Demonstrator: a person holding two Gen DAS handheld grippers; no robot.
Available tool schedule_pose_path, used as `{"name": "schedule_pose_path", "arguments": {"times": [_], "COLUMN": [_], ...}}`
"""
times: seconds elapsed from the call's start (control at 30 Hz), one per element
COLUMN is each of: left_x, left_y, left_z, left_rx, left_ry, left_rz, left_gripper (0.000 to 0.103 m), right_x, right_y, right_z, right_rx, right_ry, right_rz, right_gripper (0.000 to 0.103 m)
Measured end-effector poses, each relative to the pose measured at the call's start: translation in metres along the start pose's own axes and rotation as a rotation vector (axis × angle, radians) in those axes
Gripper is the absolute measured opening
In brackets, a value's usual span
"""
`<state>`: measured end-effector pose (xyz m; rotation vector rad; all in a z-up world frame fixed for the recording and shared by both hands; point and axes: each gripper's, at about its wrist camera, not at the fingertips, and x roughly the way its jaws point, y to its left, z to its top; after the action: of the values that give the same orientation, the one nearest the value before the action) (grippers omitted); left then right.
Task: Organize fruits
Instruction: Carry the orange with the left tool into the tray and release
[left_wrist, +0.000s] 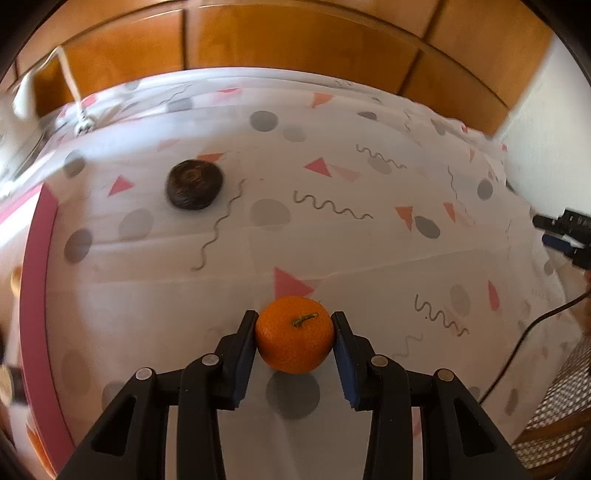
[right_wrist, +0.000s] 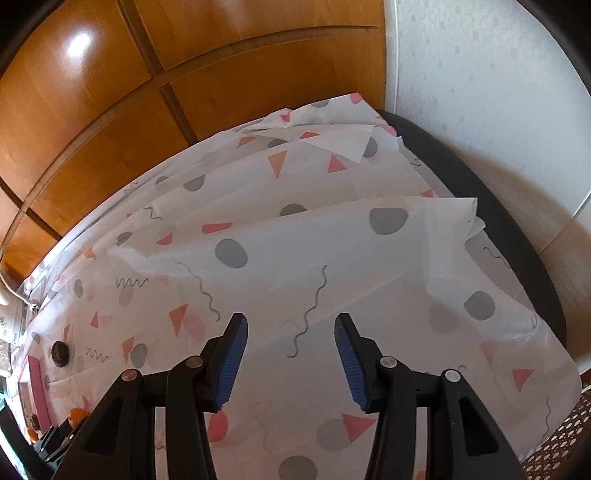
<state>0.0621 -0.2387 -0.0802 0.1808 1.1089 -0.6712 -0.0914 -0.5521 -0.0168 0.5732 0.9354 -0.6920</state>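
Between the 2 blue-padded fingers of the left gripper (left_wrist: 295, 325) sat a mandarin (left_wrist: 294, 334), stem side turned up toward the camera and its short green stalk lying crosswise. The pads stood just at the fruit's left and right flanks; whether they pressed the peel or only touched it could not be told from the left wrist view, but the jaws were set to about the fruit's width and nothing else lay between them. The mandarin sat directly ahead of the claw, centred on its line, above the patterned tablecloth (left_wrist: 369, 251) with its shadow showing just beneath it. Being nearly round, it offered no long axis to align with, so the grip direction mattered little.

Farther ahead and to the left lay a dark round fruit (left_wrist: 194, 184), well apart from the mandarin and near a pink tray edge (left_wrist: 37, 280) running down the cloth's left side. That tray looked the likely place for sorted fruit, though its inside was mostly out of view.

The right gripper (right_wrist: 291, 332) hung wide apart and held nothing, aimed at a bare, rumpled stretch of cloth. In its view the dark fruit (right_wrist: 60, 353) appeared small at far left, with the tray edge (right_wrist: 37, 384) below it.

The left hand was plainly the nearer one to both fruits. The coming move probably turned on carrying the mandarin leftward toward the tray, provided the grip was firm.
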Motion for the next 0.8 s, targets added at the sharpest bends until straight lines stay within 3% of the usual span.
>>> {"name": "schedule_pose_path", "arguments": {"times": [0.27, 0.5, 0.8], "left_x": [-0.031, -0.075, -0.131], "left_y": [0.024, 0.054, 0.13], "left_z": [-0.017, -0.026, -0.053], "left_rx": [-0.062, -0.142, -0.334], "left_ry": [-0.04, -0.128, -0.228], "left_rz": [0.008, 0.015, 0.072], "left_gripper": [0.04, 0.04, 0.04], "right_x": [0.001, 0.002, 0.002], "right_y": [-0.018, -0.018, -0.018], "right_z": [0.002, 0.0, -0.002], "right_rx": [0.076, 0.081, 0.088], "right_ry": [0.009, 0.024, 0.029], "right_rz": [-0.032, -0.05, -0.069], "right_gripper": [0.05, 0.05, 0.05]}}
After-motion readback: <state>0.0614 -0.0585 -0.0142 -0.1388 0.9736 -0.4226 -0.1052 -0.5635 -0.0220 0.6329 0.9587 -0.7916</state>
